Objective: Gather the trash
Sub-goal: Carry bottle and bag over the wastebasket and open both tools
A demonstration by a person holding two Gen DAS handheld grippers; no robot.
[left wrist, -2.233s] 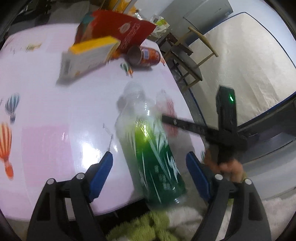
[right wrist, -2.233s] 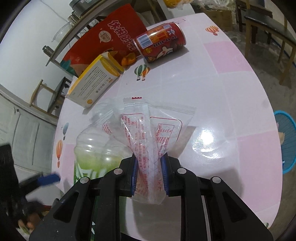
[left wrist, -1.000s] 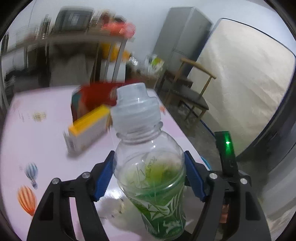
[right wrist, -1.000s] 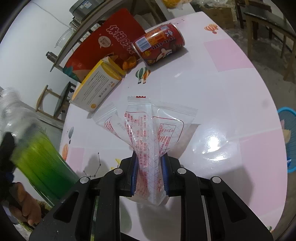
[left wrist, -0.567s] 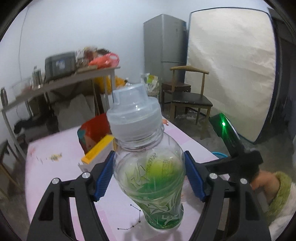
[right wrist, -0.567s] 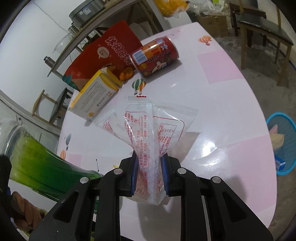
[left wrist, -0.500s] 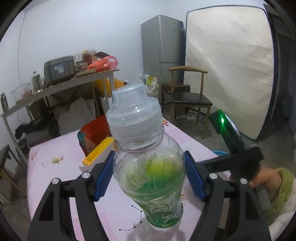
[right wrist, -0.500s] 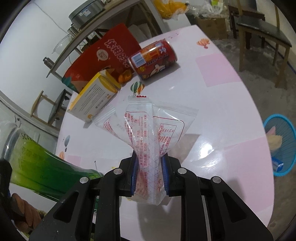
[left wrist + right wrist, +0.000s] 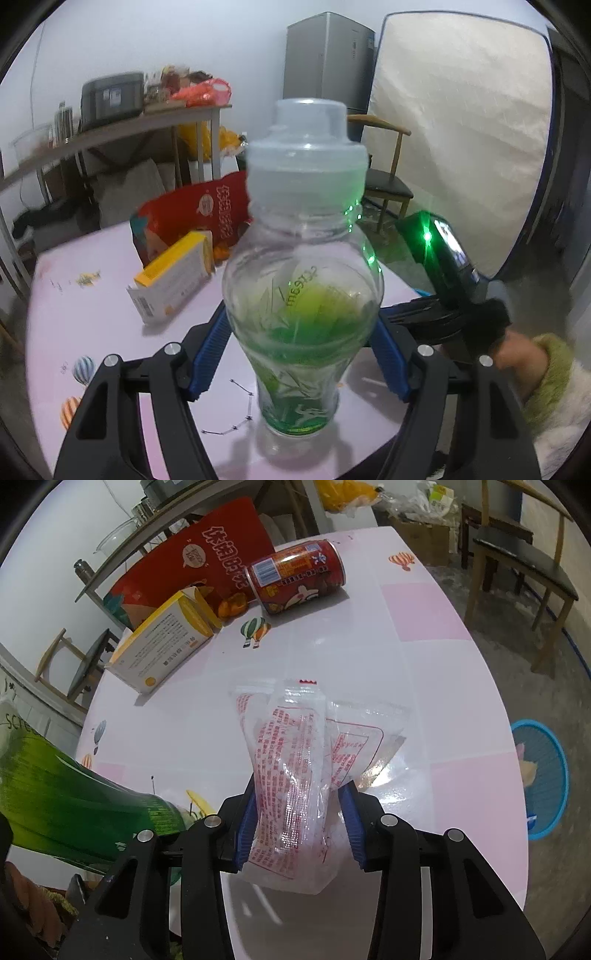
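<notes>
On the pink-and-white bench, the left gripper's fingers clamp the upright clear green-labelled plastic bottle; the right gripper's fingers are opening around the clear red-printed plastic wrapper, barely touching it

- Left gripper: black frame, ribbed blue finger pads, silver screws.
- Right gripper: same black frame, blue pads, silver screws; seen from the left wrist, green indicator light glowing.
- Sleeve: fuzzy, green cuff over white.
</notes>
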